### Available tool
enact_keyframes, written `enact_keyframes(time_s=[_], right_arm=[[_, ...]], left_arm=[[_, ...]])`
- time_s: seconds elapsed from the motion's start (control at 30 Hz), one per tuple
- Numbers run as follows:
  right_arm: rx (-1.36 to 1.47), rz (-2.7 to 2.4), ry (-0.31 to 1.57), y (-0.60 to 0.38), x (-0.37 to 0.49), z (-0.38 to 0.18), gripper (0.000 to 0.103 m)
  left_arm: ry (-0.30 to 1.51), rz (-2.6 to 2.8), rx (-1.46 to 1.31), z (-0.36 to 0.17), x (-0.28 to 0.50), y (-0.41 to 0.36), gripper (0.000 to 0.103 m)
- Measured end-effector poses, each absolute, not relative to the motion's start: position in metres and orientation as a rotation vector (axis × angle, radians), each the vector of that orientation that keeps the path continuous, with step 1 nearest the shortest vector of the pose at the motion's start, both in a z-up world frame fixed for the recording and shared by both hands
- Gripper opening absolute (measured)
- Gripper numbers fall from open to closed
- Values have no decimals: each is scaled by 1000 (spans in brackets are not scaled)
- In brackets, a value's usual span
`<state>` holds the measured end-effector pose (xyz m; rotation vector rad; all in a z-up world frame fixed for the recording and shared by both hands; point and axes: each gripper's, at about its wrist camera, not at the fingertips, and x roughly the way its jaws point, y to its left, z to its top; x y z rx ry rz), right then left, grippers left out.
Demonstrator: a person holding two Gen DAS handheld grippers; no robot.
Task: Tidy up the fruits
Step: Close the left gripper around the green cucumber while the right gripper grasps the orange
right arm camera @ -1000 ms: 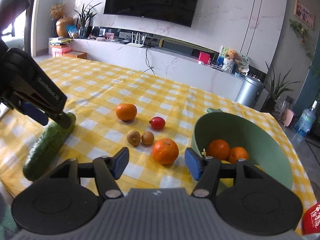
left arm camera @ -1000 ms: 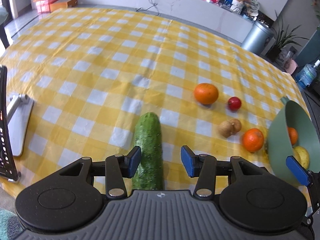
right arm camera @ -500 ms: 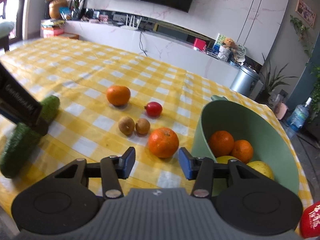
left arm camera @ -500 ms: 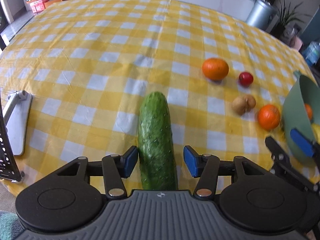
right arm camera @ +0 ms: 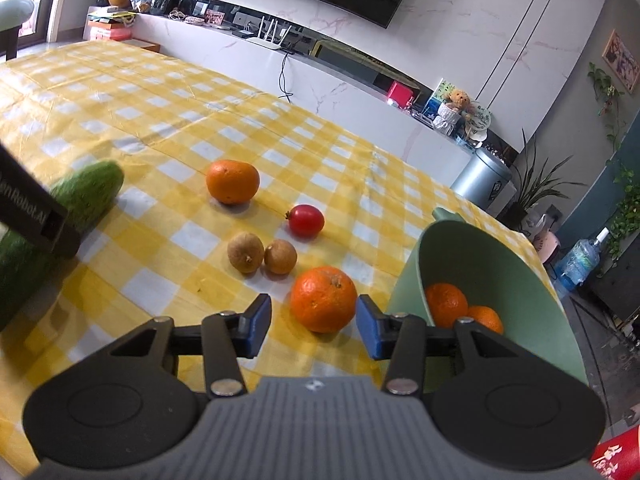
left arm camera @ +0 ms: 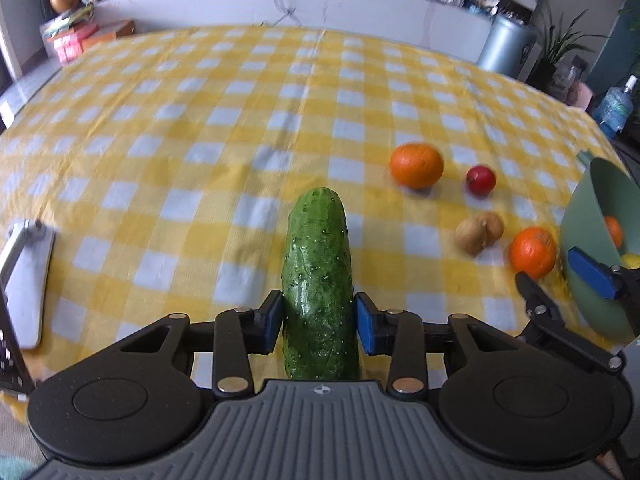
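Cucumber (left arm camera: 318, 280) between closing left tool (left arm camera: 318, 322) pads, both touching; right tool (right arm camera: 310, 326) released, orange (right arm camera: 323, 298) just ahead.

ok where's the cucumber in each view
Left wrist: cucumber at bottom centre, between the left gripper as its jaws close on it.
Right wrist: cucumber at the far left edge, partly hidden by that gripper.
Shared landmark: the green bowl at the right in both.
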<state>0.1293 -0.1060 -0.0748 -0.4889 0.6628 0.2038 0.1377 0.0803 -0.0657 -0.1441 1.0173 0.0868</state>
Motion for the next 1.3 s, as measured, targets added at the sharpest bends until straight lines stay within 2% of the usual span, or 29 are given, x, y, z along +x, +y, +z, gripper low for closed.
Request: enact_keyframes(time_s=[0.57,0.9,1.0,1.03,1.3], right_arm=[[-685,150,600,-86,140,-97,43],[-730,133,595,-82,140,-102,39],[-716,133,589,-84,139,-100,35],[-706,133,586,-85,138,-98,30],[-482,281,589,-100,125,-71,30]], left_arm=[[1002,-5,-113,-79,146,66,43],[1039,-6,-109,-84,144,66,49],[1041,-6,-99,-83,143,65,49],[1043,-6,-101,-83,143,65,49],[1035,-8,-101,-84,141,66,51]])
